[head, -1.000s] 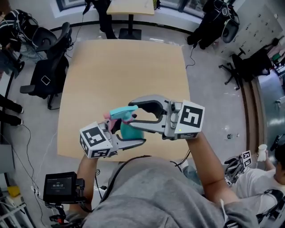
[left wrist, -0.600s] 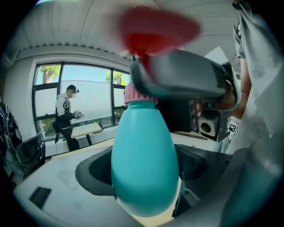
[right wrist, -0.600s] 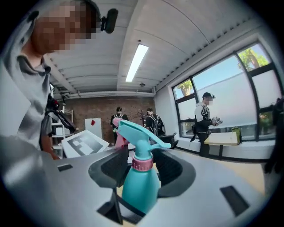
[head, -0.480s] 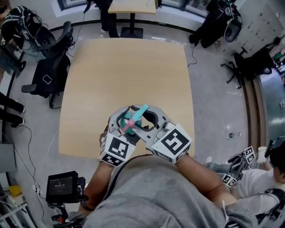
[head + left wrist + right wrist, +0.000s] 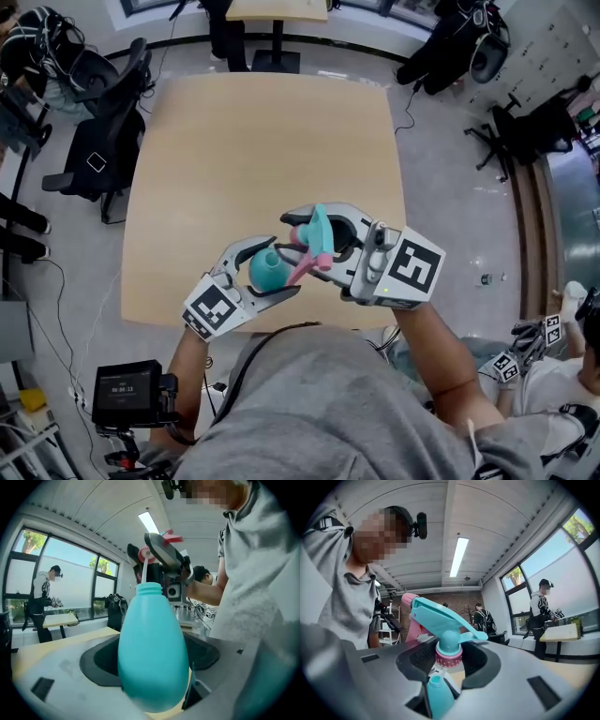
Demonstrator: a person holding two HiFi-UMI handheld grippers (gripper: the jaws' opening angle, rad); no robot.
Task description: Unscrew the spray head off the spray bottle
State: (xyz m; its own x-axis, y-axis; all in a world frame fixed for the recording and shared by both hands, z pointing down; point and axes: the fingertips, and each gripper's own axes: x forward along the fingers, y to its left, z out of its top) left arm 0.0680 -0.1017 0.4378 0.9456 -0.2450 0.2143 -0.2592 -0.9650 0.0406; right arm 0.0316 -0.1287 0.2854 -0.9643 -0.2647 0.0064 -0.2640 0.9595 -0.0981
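Note:
The teal spray bottle (image 5: 268, 270) is gripped round its belly by my left gripper (image 5: 283, 268), shut on it, above the table's near edge. Its open threaded neck (image 5: 149, 588) is bare. The teal spray head (image 5: 317, 238) with pink collar (image 5: 449, 656) and pink trigger sits between the jaws of my right gripper (image 5: 302, 242), which are closing on it and hold it. The head is lifted a little clear of the neck (image 5: 436, 686). Its white dip tube (image 5: 144, 571) still reaches down into the bottle (image 5: 152, 653).
The tan table (image 5: 253, 150) stretches away in front of me. Black office chairs (image 5: 103, 141) stand at its left and a second table (image 5: 277, 11) beyond it. A small screen on a stand (image 5: 129, 392) is at my lower left. A person (image 5: 553, 375) sits at the lower right.
Both grippers twisted in close to my body and came back out. The spray head, seated on the bottle before, now stands off the neck in the right gripper, whose jaws have narrowed.

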